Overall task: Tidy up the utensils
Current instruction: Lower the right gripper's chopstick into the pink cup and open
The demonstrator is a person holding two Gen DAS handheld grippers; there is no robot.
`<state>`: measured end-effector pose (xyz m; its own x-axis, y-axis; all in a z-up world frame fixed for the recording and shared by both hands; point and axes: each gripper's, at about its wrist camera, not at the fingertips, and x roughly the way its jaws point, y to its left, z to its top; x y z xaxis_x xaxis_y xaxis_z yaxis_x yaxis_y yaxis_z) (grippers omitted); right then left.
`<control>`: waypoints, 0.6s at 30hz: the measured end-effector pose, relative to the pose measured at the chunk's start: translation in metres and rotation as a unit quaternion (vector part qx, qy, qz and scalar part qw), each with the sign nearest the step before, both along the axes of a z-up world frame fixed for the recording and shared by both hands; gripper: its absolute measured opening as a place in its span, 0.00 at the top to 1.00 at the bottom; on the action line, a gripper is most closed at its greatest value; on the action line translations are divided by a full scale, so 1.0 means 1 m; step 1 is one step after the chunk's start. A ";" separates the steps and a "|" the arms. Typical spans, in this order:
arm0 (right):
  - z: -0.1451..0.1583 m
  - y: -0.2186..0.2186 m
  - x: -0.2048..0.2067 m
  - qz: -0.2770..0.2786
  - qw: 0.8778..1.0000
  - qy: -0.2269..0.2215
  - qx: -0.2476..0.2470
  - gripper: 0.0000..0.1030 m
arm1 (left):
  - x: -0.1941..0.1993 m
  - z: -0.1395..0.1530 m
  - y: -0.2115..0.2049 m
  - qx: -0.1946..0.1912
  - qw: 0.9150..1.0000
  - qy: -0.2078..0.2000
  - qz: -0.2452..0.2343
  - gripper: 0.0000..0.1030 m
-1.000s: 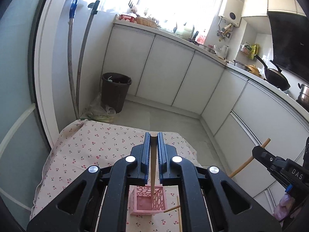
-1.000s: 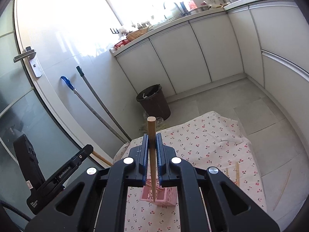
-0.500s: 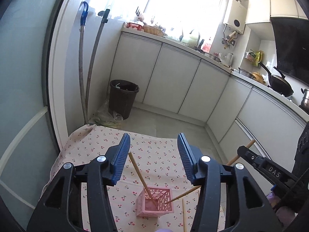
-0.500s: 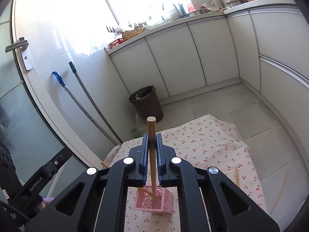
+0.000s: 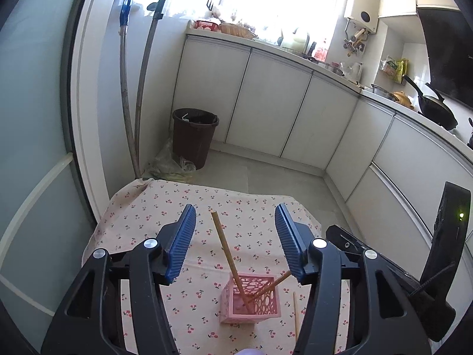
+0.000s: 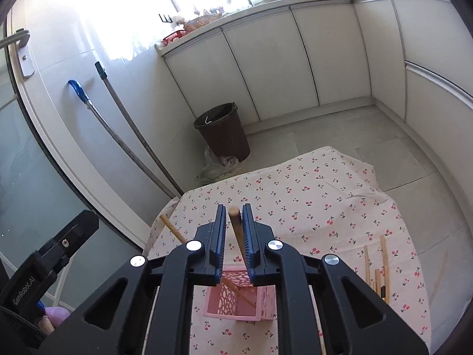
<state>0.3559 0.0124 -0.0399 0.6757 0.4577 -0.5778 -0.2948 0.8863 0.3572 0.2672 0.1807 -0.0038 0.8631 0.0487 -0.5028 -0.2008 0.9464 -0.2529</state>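
Observation:
A pink lattice basket (image 5: 233, 316) stands on the cherry-print cloth (image 5: 142, 207). Two wooden chopsticks stand in it. One chopstick (image 5: 226, 248) leans left, free between the wide, still opening jaws of my left gripper (image 5: 235, 210). The other chopstick (image 6: 238, 230) rises between the narrow jaws of my right gripper (image 6: 234, 207), directly over the basket (image 6: 230, 316). Those jaws are opening: the stick rests against the right pad with a gap on its left. The released chopstick (image 6: 171, 227) shows at the left of the right wrist view.
Several loose chopsticks (image 6: 381, 266) lie on the cloth's right side, one more (image 5: 295, 313) beside the basket, and one (image 6: 440, 275) on the floor. Beyond the table's far edge stand a brown bin (image 5: 193, 136), two mop handles (image 5: 127, 103) and white cabinets (image 5: 266, 103).
My left gripper opened and let go of its chopstick, which now leans in the basket. The right gripper came down over the basket with its chopstick, and its jaws have parted slightly.

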 end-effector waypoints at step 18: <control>0.035 -0.033 -0.062 -0.043 0.991 -0.072 -0.102 0.42 | -0.021 0.001 -0.026 0.035 0.999 0.014 0.001 0.27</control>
